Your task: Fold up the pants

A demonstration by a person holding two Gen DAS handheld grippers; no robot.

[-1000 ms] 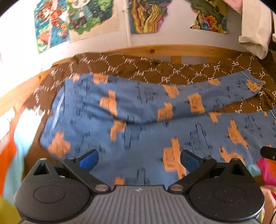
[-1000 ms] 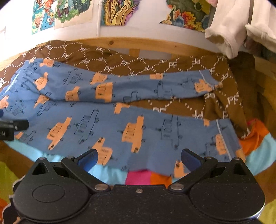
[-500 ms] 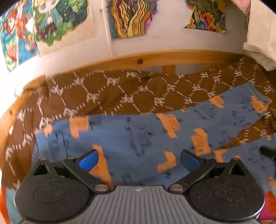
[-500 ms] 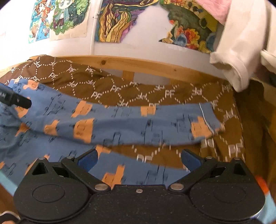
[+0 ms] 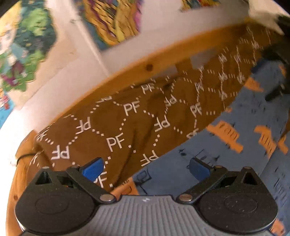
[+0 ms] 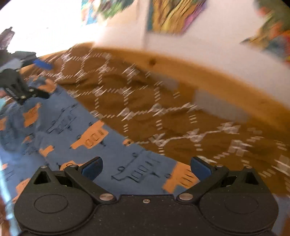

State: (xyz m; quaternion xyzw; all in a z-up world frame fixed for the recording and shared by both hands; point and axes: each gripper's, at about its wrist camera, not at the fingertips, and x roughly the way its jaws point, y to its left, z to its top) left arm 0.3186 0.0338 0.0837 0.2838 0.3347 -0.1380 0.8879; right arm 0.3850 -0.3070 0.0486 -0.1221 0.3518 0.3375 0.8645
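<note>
The blue pants (image 5: 235,145) with orange truck prints lie spread on a brown "PF" blanket (image 5: 126,118). In the left wrist view my left gripper (image 5: 145,168) is open over the pants' far edge, where blue cloth meets blanket. My right gripper (image 5: 268,79) shows blurred at the upper right, over the same garment. In the right wrist view the pants (image 6: 72,127) fill the lower left, and my right gripper (image 6: 146,168) is open above their far edge. My left gripper (image 6: 41,79) shows open at the far left, low over the cloth. Both views are tilted and blurred.
A wooden bed rail (image 5: 145,67) runs behind the blanket (image 6: 145,109), close to a white wall with colourful posters (image 5: 112,21). The rail (image 6: 181,59) and posters (image 6: 174,16) also show in the right wrist view.
Both grippers have moved forward across the pants toward the far edge and the wall, and both views have tilted. The near pant leg has dropped out of sight. Both stay open.
</note>
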